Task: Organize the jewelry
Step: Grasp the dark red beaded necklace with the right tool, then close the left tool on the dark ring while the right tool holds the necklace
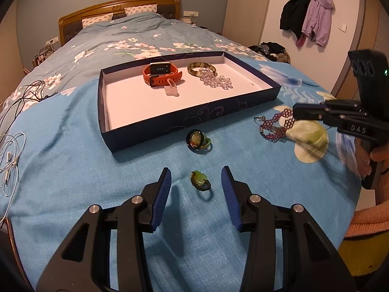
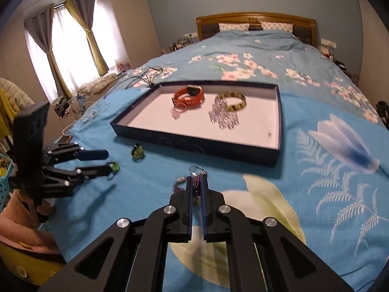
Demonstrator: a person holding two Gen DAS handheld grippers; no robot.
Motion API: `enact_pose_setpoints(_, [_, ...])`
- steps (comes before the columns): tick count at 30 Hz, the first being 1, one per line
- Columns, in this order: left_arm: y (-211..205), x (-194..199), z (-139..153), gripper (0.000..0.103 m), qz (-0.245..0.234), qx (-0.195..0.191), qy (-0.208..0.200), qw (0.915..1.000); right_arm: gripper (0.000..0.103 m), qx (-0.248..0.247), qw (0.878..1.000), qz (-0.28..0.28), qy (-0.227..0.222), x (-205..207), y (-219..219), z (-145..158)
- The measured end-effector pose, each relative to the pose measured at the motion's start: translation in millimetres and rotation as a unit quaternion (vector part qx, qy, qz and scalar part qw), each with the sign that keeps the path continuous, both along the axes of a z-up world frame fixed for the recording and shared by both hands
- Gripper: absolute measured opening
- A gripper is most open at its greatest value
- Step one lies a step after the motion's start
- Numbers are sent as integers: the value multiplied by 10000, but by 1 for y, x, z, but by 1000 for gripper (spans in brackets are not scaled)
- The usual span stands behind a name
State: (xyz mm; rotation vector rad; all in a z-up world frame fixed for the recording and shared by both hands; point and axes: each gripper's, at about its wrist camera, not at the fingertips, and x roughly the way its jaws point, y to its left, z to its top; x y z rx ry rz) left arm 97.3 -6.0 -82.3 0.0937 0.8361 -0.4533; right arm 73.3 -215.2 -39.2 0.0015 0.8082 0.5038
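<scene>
A dark blue tray with a white floor lies on the bed; it also shows in the right wrist view. In it are an orange watch, a tortoiseshell bangle and a clear bead strand. A green-stone ring lies between the open fingers of my left gripper. A second ring with a round stone lies by the tray's front wall. My right gripper is shut on a purple beaded bracelet, which also shows in the right wrist view, low over the blanket.
White and black cables lie at the left edge of the bed. Coats hang on the far wall. A yellow stool stands by the near bed edge.
</scene>
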Motion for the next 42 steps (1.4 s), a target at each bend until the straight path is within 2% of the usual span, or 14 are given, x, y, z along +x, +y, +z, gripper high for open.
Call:
enact_pose_setpoints(12, [-15,20,2,41,-86,121,-111,9998,4,174,9995,100,-260,3,9,17])
enact_pose_setpoints(20, [-18,53,-6,36,-141,42,208,9997,4,269,9992,93,-268,6,7,18])
enact_pose_setpoints(25, [-16,61,-11,36,-195,-156,352,9991,4,313,9991,143,-232,7,9,16])
enact_pose_setpoints(28, [-16,65,-13,25,-215,-236,428,9986,4,324,9991,158,-221,8,10,15])
enact_pose_setpoints(31, [-17,63,-13,21,-254,-239,402,9986,4,324,9991,165,-229,8,11,16])
enact_pose_setpoints(42, [-16,47,-4,21,-102,-141,150,9997,4,363,9986,189,-334,6,10,22])
